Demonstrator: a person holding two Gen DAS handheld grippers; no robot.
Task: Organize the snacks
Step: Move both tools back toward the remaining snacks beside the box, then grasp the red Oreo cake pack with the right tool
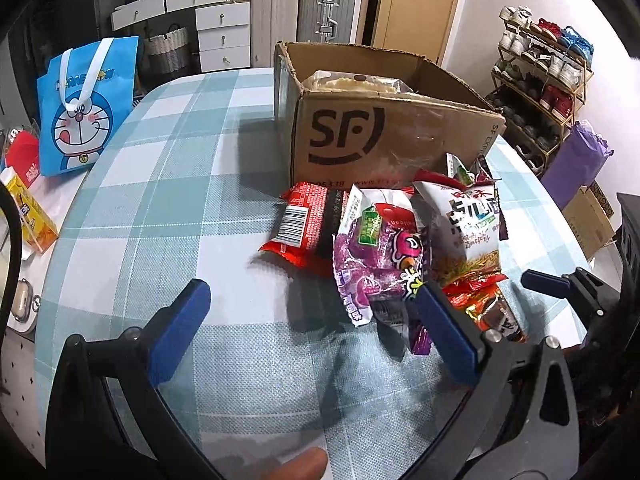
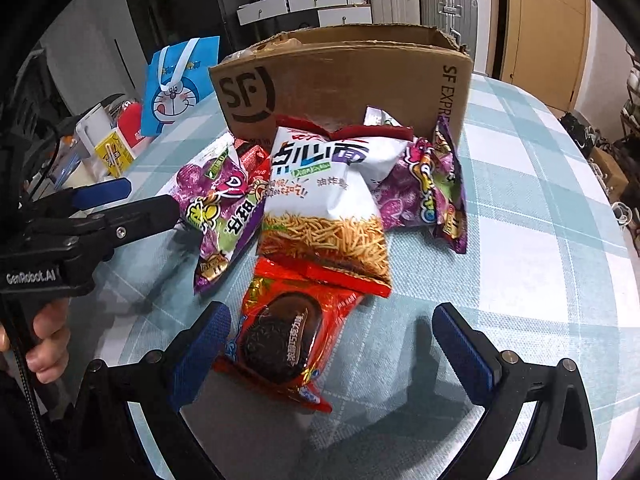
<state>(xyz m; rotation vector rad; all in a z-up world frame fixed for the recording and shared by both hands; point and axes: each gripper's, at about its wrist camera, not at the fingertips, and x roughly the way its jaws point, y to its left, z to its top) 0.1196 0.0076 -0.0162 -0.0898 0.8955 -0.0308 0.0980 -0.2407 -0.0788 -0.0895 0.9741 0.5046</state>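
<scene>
Left wrist view first: my left gripper (image 1: 310,334) is spread wide with nothing between the blue pads, hanging over bare checked tablecloth (image 1: 168,200). The snack pile sits right of centre in the frame, so everything I want is off to this gripper's right. Nearest is the purple grape-candy bag (image 1: 376,264), its corner just beside the right-hand pad. The SF cardboard box (image 1: 384,132) stands behind the pile, upper middle, open at the top with something pale already inside.

Right wrist view: my right gripper (image 2: 330,344) is also spread open, and the red chocolate-cookie pack (image 2: 288,336) lies right between the fingers, lower centre. Its long axis runs roughly up the frame, along the fingers, slightly tilted, so the jaws would close across its short side. Its top end is tucked under the white noodle-snack bag (image 2: 324,200).

So I'd say the right hand is clearly better placed, cookie pack first, box straight ahead.
</scene>
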